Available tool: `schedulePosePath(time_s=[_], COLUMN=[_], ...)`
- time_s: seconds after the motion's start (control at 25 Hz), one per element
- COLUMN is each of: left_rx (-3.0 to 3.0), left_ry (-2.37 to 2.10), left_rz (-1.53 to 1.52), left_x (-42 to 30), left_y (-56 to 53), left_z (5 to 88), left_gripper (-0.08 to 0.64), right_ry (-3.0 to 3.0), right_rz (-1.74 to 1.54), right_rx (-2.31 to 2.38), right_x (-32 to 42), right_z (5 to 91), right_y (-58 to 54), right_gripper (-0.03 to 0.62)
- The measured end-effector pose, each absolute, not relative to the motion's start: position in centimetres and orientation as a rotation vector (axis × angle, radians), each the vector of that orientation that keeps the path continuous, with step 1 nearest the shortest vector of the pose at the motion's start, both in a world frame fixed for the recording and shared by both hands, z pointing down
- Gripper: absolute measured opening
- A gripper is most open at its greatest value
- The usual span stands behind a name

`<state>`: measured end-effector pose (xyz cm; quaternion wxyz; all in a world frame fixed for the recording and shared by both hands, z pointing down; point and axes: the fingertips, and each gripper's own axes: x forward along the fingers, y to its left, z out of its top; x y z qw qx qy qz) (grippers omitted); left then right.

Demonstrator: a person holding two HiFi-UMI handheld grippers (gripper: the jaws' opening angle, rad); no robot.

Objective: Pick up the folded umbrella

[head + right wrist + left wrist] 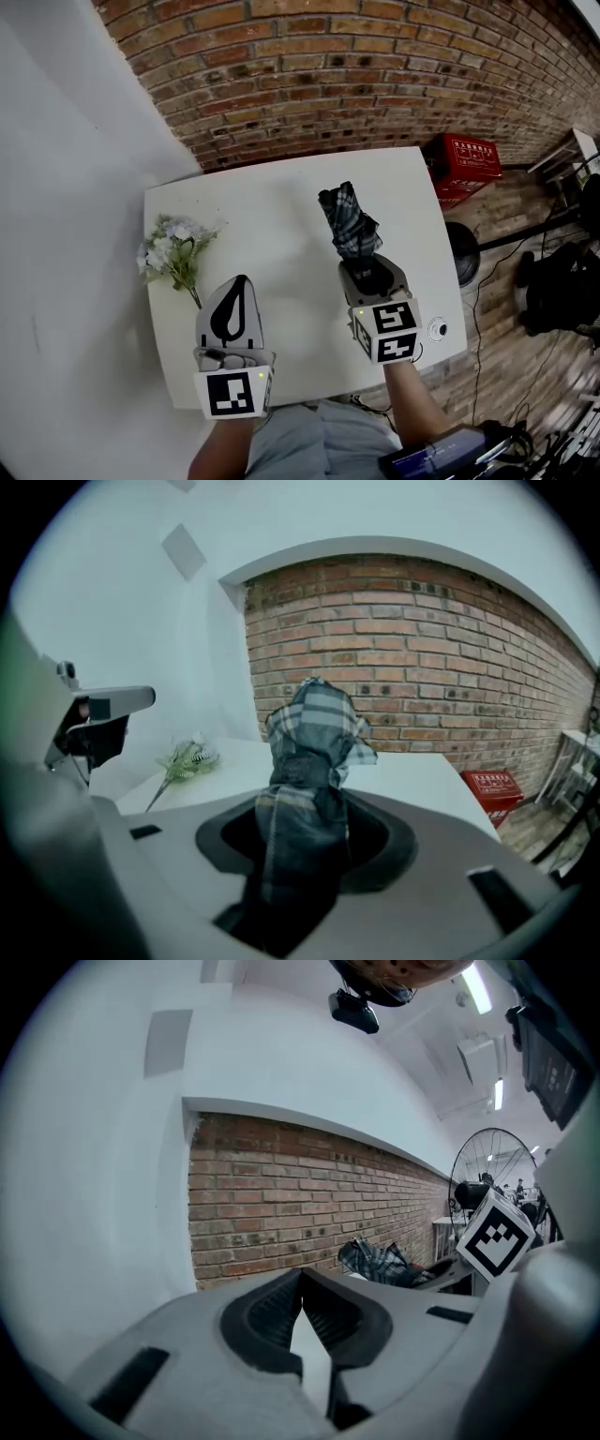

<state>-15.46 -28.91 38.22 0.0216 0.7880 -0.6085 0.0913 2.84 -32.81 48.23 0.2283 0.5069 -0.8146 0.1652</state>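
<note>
The folded umbrella (349,222) is dark plaid fabric, wrapped with a strap. My right gripper (367,274) is shut on its lower end and holds it above the white table (281,234), its tip pointing toward the brick wall. In the right gripper view the umbrella (309,761) rises from between the jaws and fills the middle. My left gripper (231,314) hangs over the table's near left part, shut with nothing in it; its jaws (302,1316) meet at the tips. The umbrella (380,1262) also shows at the right of the left gripper view.
A bunch of white artificial flowers (174,246) lies at the table's left edge. A red crate (461,165) stands on the wooden floor right of the table, with cables and dark gear further right. A brick wall (356,75) runs behind the table.
</note>
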Motion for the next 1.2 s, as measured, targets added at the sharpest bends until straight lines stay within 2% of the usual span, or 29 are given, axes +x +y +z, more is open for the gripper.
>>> schedulePosePath(time_s=[1.2], left_rx=[2.536], left_ry=[-2.127], left_rz=[0.122], left_x=[-14.1], left_y=[-18.6], left_z=[26.5], left_gripper=[0.006], right_ry=[-2.538], right_rz=[0.138], right_rx=[1.486], right_x=[3.9], right_z=[32.9], right_y=[-23.7], right_gripper=[0.187])
